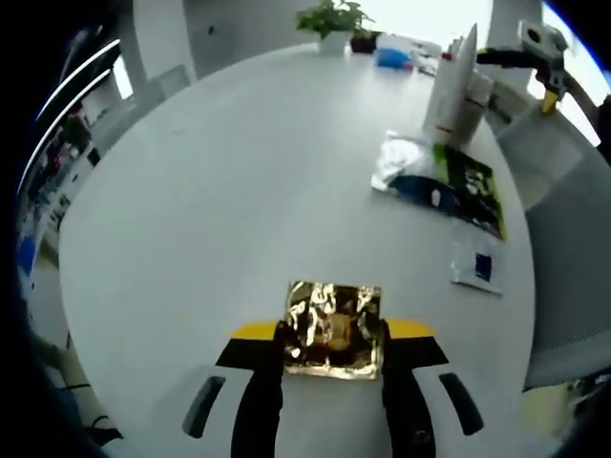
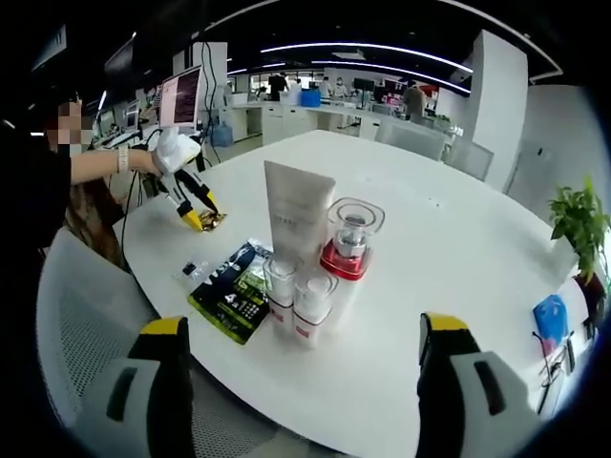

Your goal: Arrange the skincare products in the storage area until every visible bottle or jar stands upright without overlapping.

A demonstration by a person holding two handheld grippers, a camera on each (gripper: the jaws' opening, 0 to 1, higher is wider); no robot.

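Note:
My left gripper is shut on a crinkled gold foil sachet, held low over the white table. In the right gripper view that gripper and its gold sachet sit at the table's far left edge. A white tube, a clear-capped jar with a red band and two small white bottles stand upright close together. My right gripper hangs wide open in front of them, holding nothing. The tube also stands at the far right of the left gripper view.
A green and black packet and a small sachet lie flat beside the bottles. A silver and blue packet lies next to the green one. A person's arm holds the left gripper. Potted plants stand on the table.

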